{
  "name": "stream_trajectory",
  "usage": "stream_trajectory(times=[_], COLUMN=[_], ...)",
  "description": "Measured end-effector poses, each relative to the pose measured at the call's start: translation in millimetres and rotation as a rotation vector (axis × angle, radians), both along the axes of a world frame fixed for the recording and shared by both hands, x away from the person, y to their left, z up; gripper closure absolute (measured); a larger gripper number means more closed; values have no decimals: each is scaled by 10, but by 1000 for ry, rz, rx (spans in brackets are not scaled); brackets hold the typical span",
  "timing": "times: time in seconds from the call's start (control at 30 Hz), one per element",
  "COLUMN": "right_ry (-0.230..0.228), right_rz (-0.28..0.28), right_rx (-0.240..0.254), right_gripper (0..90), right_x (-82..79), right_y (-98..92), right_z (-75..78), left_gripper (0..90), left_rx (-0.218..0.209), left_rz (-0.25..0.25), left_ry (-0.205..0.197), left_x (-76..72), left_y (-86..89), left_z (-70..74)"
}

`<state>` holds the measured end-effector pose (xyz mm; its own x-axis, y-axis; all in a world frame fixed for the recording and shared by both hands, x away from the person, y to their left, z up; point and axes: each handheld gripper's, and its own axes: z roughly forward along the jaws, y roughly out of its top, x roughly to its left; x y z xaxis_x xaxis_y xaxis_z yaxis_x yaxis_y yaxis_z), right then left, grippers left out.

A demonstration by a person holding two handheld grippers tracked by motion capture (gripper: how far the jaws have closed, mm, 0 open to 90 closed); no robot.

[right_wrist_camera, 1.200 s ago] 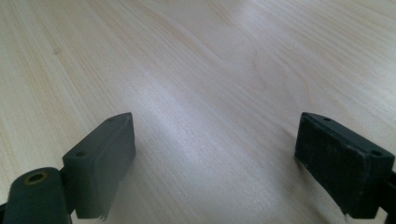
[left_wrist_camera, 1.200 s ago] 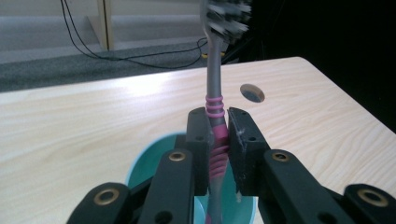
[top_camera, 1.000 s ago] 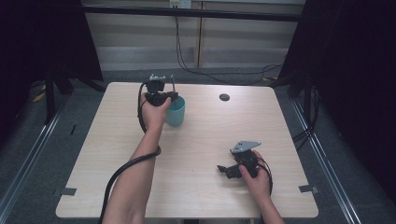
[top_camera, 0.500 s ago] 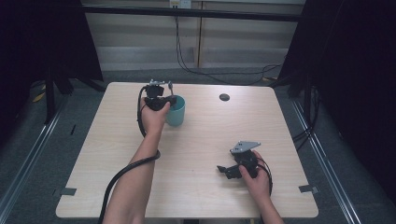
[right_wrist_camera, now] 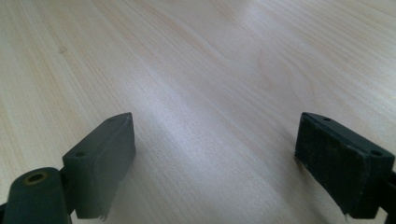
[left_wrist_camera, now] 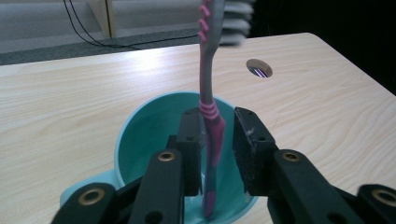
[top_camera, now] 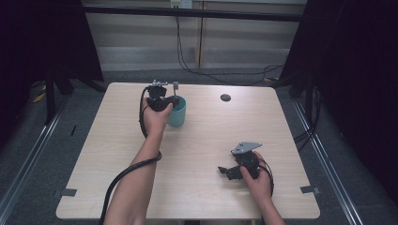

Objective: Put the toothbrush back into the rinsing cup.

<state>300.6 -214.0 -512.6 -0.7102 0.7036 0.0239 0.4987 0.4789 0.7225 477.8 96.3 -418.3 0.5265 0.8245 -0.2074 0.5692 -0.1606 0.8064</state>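
Observation:
A pink and grey toothbrush (left_wrist_camera: 208, 93) stands upright in a teal cup (left_wrist_camera: 140, 126), its lower end resting inside on the cup's bottom. My left gripper (left_wrist_camera: 217, 126) is over the cup's rim with the jaws on either side of the handle. The handle leans on one jaw and a small gap shows at the other, so the gripper is open. In the high view the cup (top_camera: 178, 115) sits at the table's back left, with the left gripper (top_camera: 170, 100) at it and the toothbrush's head (top_camera: 175, 86) sticking up. My right gripper (top_camera: 223, 171) rests open near the front right, holding nothing (right_wrist_camera: 215, 135).
The light wooden table (top_camera: 202, 140) has a round cable hole (top_camera: 225, 98) near its back edge, to the right of the cup. Dark curtains and a floor with rails surround the table. Cables trail from both grippers.
The left gripper has come down a little over the cup with the toothbrush. The right gripper has stayed put.

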Motion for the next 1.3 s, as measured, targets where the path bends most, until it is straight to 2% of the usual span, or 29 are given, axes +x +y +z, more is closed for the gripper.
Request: stream_trajectory(times=[0.33, 0.57, 0.63, 0.73, 0.8, 1.2, 1.3], right_ry=[-1, -3, -2, 1, 1, 2, 2], right_rz=[2, 2, 2, -1, -1, -2, -1], right_rx=[0, 0, 0, 0, 0, 1, 1], right_gripper=[118, 117, 117, 117, 117, 117, 117], right_x=[-2, -3, -3, -5, -5, -5, -5], right_y=[2, 4, 4, 5, 5, 5, 4], right_z=[0, -1, -1, 0, 0, 1, 1], left_gripper=[632, 535, 513, 473, 450, 385, 364], left_rx=[9, 3, 17, 6, 17, -7, -16], left_rz=[4, 4, 0, -2, -4, -28, -37], left_ry=[-18, -27, -33, -28, -29, -24, -35], left_x=[-57, -113, -132, -157, -177, -286, -307], left_y=[26, 50, 63, 85, 108, 186, 208], left_z=[64, 106, 117, 128, 139, 144, 135])
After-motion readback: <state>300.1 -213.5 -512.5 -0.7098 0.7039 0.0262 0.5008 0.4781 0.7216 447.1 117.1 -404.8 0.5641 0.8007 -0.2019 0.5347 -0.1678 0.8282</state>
